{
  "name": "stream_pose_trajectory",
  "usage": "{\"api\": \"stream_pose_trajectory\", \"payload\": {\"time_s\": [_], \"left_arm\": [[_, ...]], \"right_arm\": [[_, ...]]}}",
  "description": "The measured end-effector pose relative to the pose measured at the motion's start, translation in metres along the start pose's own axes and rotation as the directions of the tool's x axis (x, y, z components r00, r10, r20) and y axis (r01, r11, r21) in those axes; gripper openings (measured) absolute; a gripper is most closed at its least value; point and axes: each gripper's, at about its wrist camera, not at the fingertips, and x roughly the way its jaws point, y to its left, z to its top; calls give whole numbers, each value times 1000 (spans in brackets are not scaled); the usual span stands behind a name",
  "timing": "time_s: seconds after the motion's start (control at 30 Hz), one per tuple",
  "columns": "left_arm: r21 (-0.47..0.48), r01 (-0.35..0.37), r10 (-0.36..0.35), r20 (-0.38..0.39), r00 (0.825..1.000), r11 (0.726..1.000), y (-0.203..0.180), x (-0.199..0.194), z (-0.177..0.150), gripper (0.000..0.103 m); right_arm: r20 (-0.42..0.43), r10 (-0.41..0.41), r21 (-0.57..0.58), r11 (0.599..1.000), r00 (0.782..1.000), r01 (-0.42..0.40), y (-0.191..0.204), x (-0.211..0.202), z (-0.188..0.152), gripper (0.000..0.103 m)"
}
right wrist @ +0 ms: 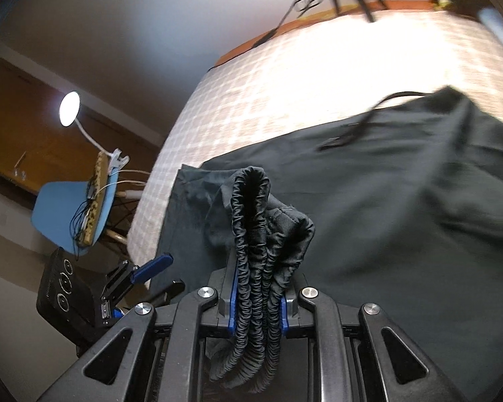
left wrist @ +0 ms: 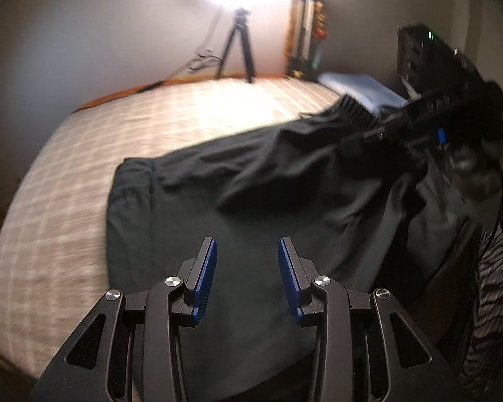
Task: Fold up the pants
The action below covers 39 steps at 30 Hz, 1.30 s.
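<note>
Black pants [left wrist: 251, 201] lie spread across the bed with its plaid cover [left wrist: 117, 140]. My left gripper [left wrist: 247, 251] is open and empty, hovering just above the near part of the pants. My right gripper [right wrist: 256, 288] is shut on the gathered elastic waistband [right wrist: 255, 234], bunched between the blue pads [right wrist: 232, 298]. It lifts that end above the rest of the pants [right wrist: 369, 201]. The right gripper also shows at the right of the left wrist view [left wrist: 385, 134], holding the fabric up. The left gripper shows at the lower left of the right wrist view [right wrist: 144, 274].
A bright lamp on a tripod [left wrist: 238, 47] stands beyond the bed. A folded blue cloth [left wrist: 358, 90] lies at the far right of the bed. A blue chair [right wrist: 73, 214] with a clip lamp [right wrist: 69, 109] stands left of the bed. A drawstring [right wrist: 362, 124] trails on the pants.
</note>
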Motion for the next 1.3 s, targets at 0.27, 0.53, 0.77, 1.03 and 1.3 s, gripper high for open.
{"api": "stream_pose_trajectory", "payload": {"time_s": [0.27,0.53,0.77,1.03,1.3], "left_arm": [[23,34,-35,37,999,999,-20,4,26,46],[72,62,-63,15,998,995,-34,23,42,47],[118,68,-68,-9,998,991,-54,31,43,47],[113,61,-60,-13,998,992,-57,35,45,47],[147,62,-56,-41,998,987,-65,45,42,48]], "right_arm": [[45,-81,34,996,996,79,-37,-59,-11,17],[77,-186,96,979,980,178,-91,-124,-23,17],[98,-283,151,952,954,267,-134,-172,-32,17],[94,-377,232,909,921,348,-182,-209,-45,17],[76,-401,224,899,913,376,-210,-223,-50,17]]}}
